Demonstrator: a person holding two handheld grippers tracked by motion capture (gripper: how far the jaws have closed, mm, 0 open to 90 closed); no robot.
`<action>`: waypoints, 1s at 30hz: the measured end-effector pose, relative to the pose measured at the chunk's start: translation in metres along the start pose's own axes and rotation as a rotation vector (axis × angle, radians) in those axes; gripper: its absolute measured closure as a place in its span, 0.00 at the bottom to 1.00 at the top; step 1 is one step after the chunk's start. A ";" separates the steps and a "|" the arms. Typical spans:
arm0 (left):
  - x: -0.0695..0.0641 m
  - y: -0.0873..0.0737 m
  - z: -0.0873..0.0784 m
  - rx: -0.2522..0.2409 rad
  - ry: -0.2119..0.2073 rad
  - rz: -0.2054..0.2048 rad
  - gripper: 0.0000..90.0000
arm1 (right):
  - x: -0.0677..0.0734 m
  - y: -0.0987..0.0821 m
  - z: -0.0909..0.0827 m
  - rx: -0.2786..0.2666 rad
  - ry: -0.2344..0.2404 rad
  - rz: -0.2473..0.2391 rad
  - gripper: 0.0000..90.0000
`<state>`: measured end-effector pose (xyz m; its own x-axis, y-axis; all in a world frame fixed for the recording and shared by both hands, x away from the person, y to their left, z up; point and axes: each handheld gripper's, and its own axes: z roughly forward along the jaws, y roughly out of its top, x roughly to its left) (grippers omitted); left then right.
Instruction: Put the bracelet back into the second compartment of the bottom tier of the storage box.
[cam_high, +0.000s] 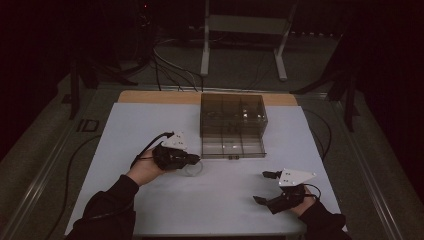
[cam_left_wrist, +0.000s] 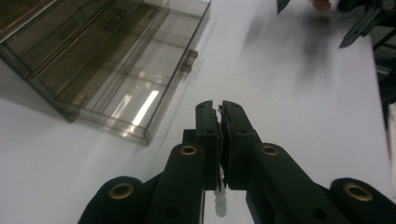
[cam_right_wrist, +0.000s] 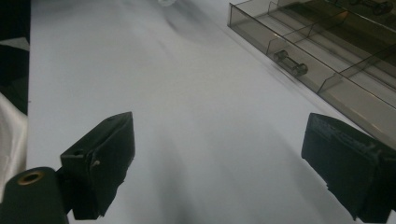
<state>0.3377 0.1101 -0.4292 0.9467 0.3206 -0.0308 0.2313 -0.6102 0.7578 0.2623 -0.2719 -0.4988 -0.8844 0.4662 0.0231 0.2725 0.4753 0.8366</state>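
A smoky clear plastic box (cam_high: 232, 115) stands at the back middle of the white table (cam_high: 150, 125), with its bottom drawer (cam_high: 232, 148) pulled out toward me. The drawer (cam_left_wrist: 116, 88) has dividers and a small handle (cam_right_wrist: 289, 63). My left gripper (cam_high: 196, 160) hovers just left of the drawer front, its jaws closed together (cam_left_wrist: 220, 116). A small clear piece (cam_left_wrist: 219, 204) shows pinched in the gap beneath its pads, and a round clear shape (cam_high: 192, 169) sits under its tips. My right gripper (cam_high: 263, 186) is near the front right, wide open (cam_right_wrist: 219, 158) over bare table.
Cables trail from both grippers across the table (cam_right_wrist: 187, 116) and onto the floor. A metal stand (cam_high: 245, 30) is on the floor beyond the far edge. The person's dark sleeves come in at the bottom.
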 end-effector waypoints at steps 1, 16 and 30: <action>0.000 0.002 0.000 0.000 -0.007 0.005 0.97 | 0.000 0.000 0.000 0.002 0.000 -0.002 0.11; 0.008 0.031 0.006 -0.014 -0.029 0.038 0.97 | 0.000 0.001 -0.001 -0.004 0.006 0.005 0.11; 0.013 0.052 0.013 -0.048 -0.045 0.050 0.97 | 0.000 0.001 -0.002 -0.004 0.008 0.002 0.11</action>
<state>0.3651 0.0738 -0.3988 0.9660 0.2576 -0.0206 0.1738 -0.5886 0.7895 0.2619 -0.2729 -0.4971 -0.8869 0.4611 0.0291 0.2725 0.4712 0.8389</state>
